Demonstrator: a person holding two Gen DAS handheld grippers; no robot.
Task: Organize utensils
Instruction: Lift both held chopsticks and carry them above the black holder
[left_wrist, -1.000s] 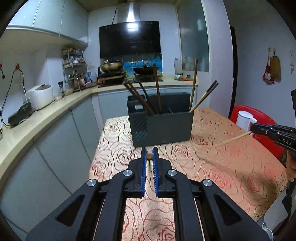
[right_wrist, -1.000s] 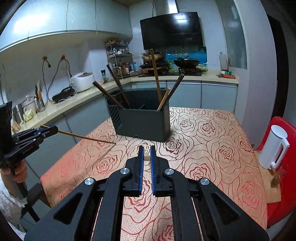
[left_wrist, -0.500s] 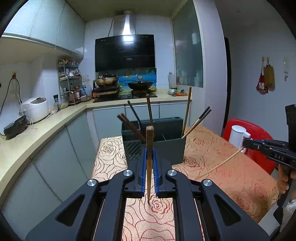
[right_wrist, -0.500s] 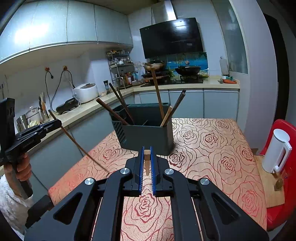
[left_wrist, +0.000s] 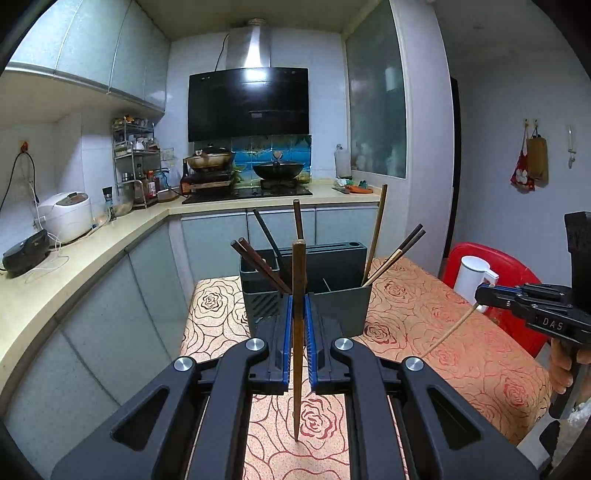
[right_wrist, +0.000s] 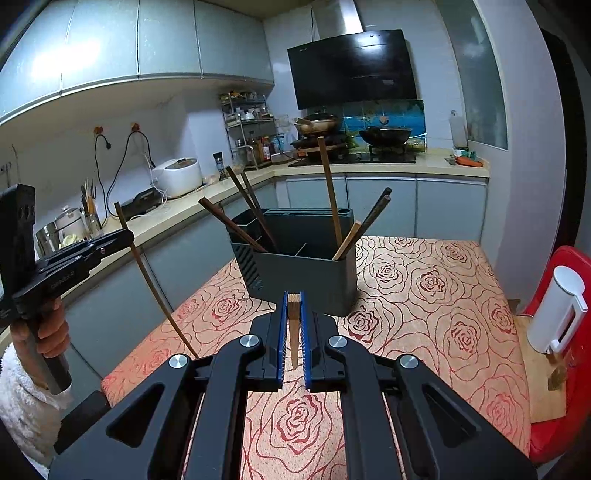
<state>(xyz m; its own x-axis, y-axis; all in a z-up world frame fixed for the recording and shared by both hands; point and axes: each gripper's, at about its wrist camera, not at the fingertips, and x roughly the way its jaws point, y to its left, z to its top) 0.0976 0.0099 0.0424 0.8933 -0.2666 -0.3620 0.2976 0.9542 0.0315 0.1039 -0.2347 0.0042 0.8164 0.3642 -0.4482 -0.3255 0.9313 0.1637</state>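
Note:
A dark grey utensil holder (left_wrist: 328, 295) stands on the rose-patterned table and holds several chopsticks; it also shows in the right wrist view (right_wrist: 306, 273). My left gripper (left_wrist: 299, 306) is shut on a brown chopstick (left_wrist: 298, 332), held upright above the table in front of the holder. In the right wrist view this gripper (right_wrist: 122, 236) holds the brown chopstick (right_wrist: 147, 277) tilted. My right gripper (right_wrist: 292, 306) is shut on a light wooden chopstick (right_wrist: 293, 328). In the left wrist view it (left_wrist: 484, 295) holds that chopstick (left_wrist: 450, 328) slanting down toward the table.
A white kettle (right_wrist: 557, 310) stands on a red chair (right_wrist: 561, 424) to the right of the table. A counter (left_wrist: 74, 266) with a rice cooker (left_wrist: 66, 216) runs along the left. The stove with pans (left_wrist: 277, 170) is behind the holder.
Both grippers have risen and pulled back from the holder. Each chopstick has swung from lying low toward upright, its lower end lifted off the tablecloth.

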